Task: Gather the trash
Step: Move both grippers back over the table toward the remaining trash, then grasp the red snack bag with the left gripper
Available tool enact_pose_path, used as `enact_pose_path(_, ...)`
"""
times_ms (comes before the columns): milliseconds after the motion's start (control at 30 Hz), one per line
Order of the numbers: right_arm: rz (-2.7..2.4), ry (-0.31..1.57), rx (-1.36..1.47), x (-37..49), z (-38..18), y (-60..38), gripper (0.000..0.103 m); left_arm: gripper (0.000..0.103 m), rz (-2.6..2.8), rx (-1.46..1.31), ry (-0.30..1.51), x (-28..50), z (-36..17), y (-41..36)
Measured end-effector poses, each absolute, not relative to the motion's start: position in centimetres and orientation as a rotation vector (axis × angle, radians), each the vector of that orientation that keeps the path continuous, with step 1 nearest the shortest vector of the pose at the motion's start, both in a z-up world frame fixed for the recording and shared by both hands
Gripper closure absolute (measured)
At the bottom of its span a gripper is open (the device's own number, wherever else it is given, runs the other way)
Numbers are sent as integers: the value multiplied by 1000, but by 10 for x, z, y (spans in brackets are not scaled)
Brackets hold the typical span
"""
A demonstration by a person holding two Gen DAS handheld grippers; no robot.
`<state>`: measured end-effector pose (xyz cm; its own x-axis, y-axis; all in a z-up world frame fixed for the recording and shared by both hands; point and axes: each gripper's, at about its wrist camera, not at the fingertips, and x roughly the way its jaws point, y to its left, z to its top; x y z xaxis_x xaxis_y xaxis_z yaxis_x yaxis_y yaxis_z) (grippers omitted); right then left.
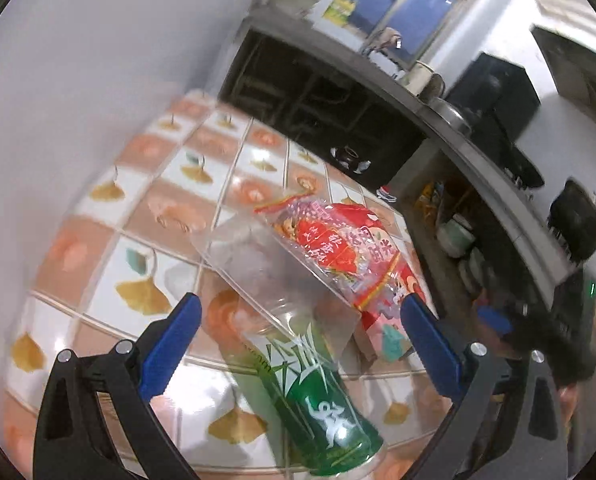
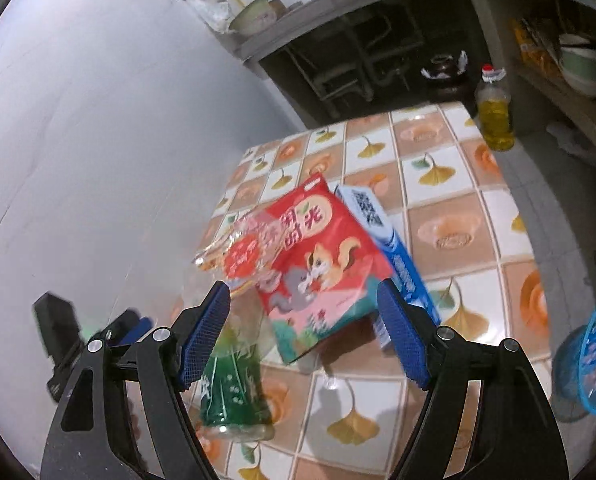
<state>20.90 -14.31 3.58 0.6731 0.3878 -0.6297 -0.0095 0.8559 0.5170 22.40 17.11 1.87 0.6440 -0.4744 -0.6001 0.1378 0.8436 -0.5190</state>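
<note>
On the tiled table [image 2: 442, 236] with its ginkgo-leaf pattern, I see the trash heaped together: a green-labelled plastic bottle [image 1: 318, 392] lying on its side, a red snack bag [image 2: 318, 264] with squirrels printed on it, and a blue-and-white carton [image 2: 394, 256] tucked against the bag's far edge. A clear wrapper [image 1: 266, 256] with red print drapes over the bottle's neck end.

Through the left wrist camera, my left gripper [image 1: 302, 340] has its jaws spread wide and holds nothing. The bottle lies right between the blue pads, its base nearest the camera, touching neither pad as far as I can tell. The red bag sits just beyond, closer to the right-hand pad.

Through the right wrist camera, my right gripper [image 2: 306, 332] is likewise wide and empty. The red bag's lower edge sits between its fingers; the bottle lies under the left finger [image 2: 204, 336], and the carton is just beside the right finger.

A blue mesh basket [image 2: 594, 352] stands off the table's right side. An oil bottle [image 2: 494, 116] stands past the far corner, under the counter [image 2: 338, 4]. The frames are somewhat blurred.
</note>
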Motion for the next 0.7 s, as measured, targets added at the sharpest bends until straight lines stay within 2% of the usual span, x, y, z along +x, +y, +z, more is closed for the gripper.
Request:
enact_pose_path(233,178,847,557,209,28,-145,31,6,-404,-725,858,261,-2,199)
enact_pose_path(500,182,881,539,223,22,-129,31,6,-458,-744,796,279,17,206)
enact_pose_path(700,206,909,522,231,17,-115,31,6,-469,-670,916,336,14,193)
